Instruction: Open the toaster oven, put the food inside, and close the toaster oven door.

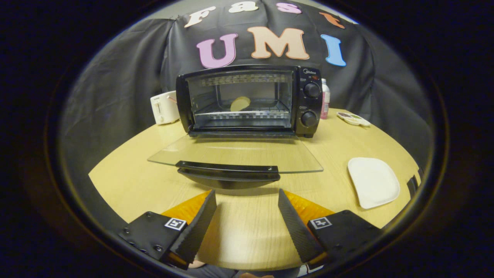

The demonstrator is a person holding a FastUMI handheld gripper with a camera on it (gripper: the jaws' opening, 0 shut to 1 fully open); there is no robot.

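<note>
A black toaster oven [308,96] stands at the far side of the wooden table. Its glass door [235,154] hangs fully down, flat toward me, with the black handle [227,172] at its near edge. Inside the oven a pale round piece of food [240,103] lies on the wire rack. My gripper [247,199] is open, with nothing between its fingers. Its fingertips sit just short of the door handle, a little lower than it, over bare table.
A white square plate [373,181] lies on the table [127,181] right of the door. A white toaster [164,107] stands left of the oven. Right of the oven are a pink bottle [325,98] and a small dish [353,118].
</note>
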